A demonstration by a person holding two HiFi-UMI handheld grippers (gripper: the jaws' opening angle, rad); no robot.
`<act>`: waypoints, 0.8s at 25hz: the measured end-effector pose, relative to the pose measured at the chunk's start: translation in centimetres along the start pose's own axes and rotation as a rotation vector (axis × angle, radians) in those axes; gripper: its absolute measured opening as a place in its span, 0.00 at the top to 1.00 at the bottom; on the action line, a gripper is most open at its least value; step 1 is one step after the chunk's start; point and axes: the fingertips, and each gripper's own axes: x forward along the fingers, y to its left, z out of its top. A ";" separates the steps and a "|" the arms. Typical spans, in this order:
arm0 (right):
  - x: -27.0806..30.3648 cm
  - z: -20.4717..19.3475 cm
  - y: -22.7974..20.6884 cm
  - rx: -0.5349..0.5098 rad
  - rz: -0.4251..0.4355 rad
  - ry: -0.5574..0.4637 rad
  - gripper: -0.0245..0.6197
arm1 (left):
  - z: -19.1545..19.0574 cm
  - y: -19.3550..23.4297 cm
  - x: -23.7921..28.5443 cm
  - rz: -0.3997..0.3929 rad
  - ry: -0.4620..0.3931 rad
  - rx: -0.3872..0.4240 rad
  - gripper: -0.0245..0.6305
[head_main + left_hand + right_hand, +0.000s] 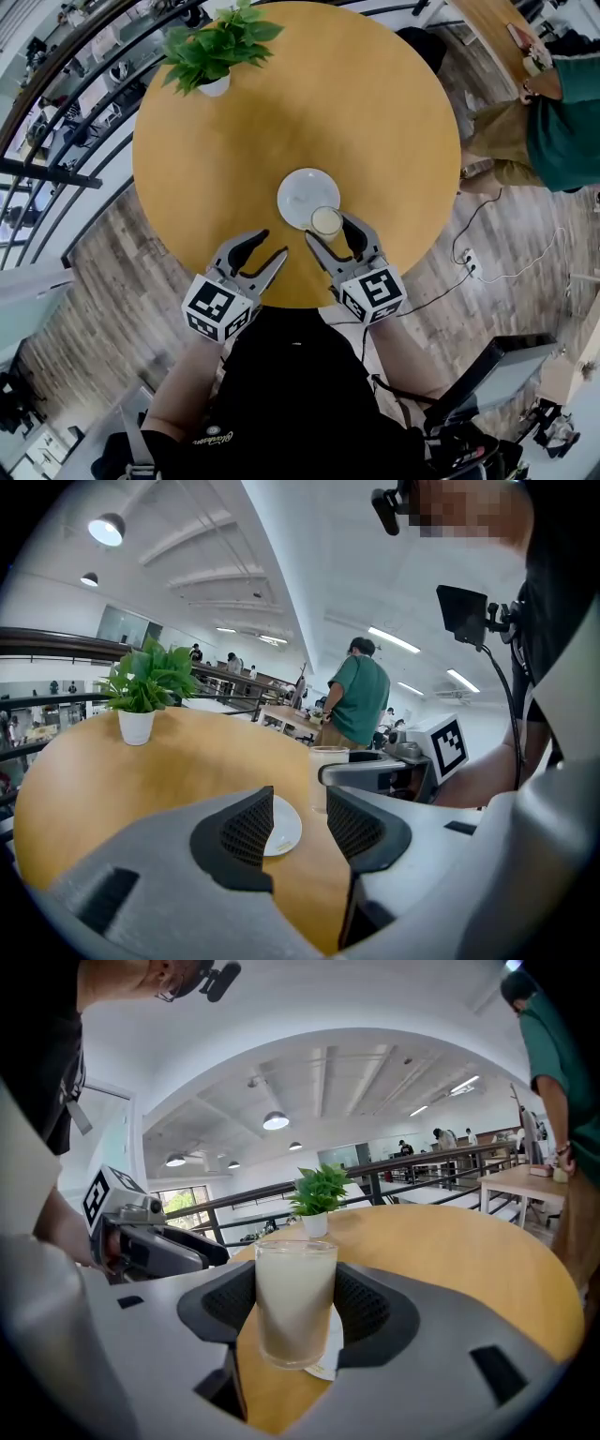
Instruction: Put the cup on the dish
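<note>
**Operator:** What have my right tongs [296,1309] got?

**Spotter:** Your right tongs are closed on the cup [295,1283]. It's a straight-sided tumbler of clear glass, full of a pale, milky liquid. The dark ribbed pads [364,1305] press its two sides, so the jaws stand wide with the glass filling the gap.

**Operator:** And where is the cup?

**Spotter:** At the near right rim of the dish [298,192], a round, shallow, glossy white saucer. In your head view the cup overlaps that rim. I can't tell whether its base rests on the dish or hangs just above it.

**Operator:** My left tongs [300,825]?

**Spotter:** Open and empty, with the jaws well apart. Through the gap you see only the dish and bare wood. They are just left of your right tongs, over the near edge of the surface [309,103], clear of both cup and dish. Both pairs have smooth, pale grey plastic arms, and each carries a cube with black-and-white square markers.

**Operator:** And further out?

**Spotter:** The surface is a round top of smooth, honey-coloured wood. At its far left edge stands a leafy green plant [217,42] in a small white pot [214,86]. Off to the right a person in a green top [562,122] stands on a grey-brown plank floor [94,267]. A dark metal railing [375,1187] runs behind the far side of the surface.
</note>
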 end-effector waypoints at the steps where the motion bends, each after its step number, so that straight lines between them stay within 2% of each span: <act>1: 0.4 -0.4 -0.3 -0.005 -0.004 0.009 0.57 | -0.1 0.0 0.0 0.000 0.002 -0.001 0.69; 8: 3.9 -2.2 -2.9 -0.023 -0.049 0.044 0.57 | -0.4 0.8 0.2 0.009 0.009 -0.013 0.69; 20: 8.7 -4.9 -4.4 -0.096 -0.075 0.121 0.57 | -0.6 1.1 -0.2 0.015 0.024 0.003 0.69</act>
